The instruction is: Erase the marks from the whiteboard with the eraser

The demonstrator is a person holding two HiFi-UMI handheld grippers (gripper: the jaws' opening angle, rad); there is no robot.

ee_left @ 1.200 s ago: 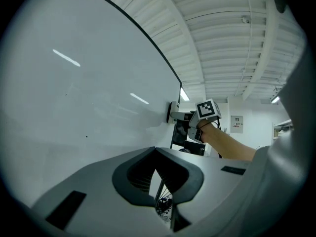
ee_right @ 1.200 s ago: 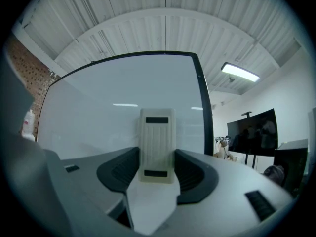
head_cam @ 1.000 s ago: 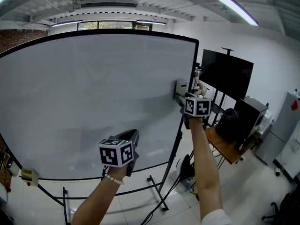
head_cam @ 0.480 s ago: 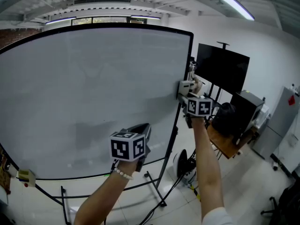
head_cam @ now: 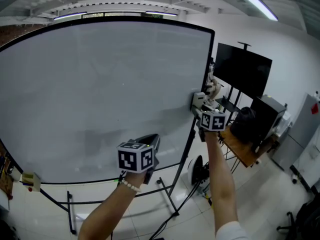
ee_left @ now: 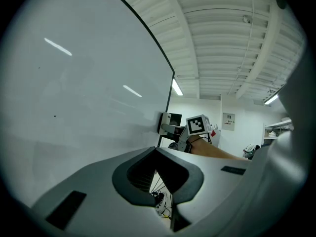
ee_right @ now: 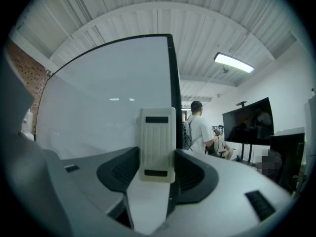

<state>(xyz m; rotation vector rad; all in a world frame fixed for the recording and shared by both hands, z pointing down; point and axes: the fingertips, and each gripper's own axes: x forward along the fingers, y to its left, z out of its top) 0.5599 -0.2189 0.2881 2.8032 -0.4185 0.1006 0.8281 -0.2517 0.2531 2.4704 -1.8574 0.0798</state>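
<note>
**Head view.** I stand before a large whiteboard (head_cam: 100, 94) on a black wheeled stand (head_cam: 172, 204). My right claw (head_cam: 200, 107) is raised at arm's length to the board's right edge, at about mid-height. It is clamped on the pale eraser (head_cam: 196, 99). My left claw (head_cam: 151, 140) is held lower, in front of the board's lower middle area, with its marker cube towards me. To the right of the board there is a dark screen (head_cam: 242, 74) on a stand. Below the screen is a wooden tabletop (head_cam: 240, 156). A ceiling light (head_cam: 255, 3) runs overhead.

**Right gripper view.** The jaws of my right claw (ee_right: 157, 164) are closed on the lower part of the eraser (ee_right: 157, 142). The eraser stands upright between them, and its ribbed back faces the camera. It sits just beside the black frame of the whiteboard (ee_right: 98, 112), on the board's side of that frame. I cannot tell whether its felt face touches the surface. A person (ee_right: 198, 132) with a backpack stands in the background, near the screen (ee_right: 247, 120).

**Left gripper view.** The jaws of my left claw (ee_left: 156, 151) are closed tip to tip, with nothing held between them. The whiteboard (ee_left: 74, 83) fills the left half of the view, and a tiny dark speck (ee_left: 55, 116) is on it. Further along the board are the eraser (ee_left: 168, 122) and my right claw (ee_left: 174, 129).
</note>
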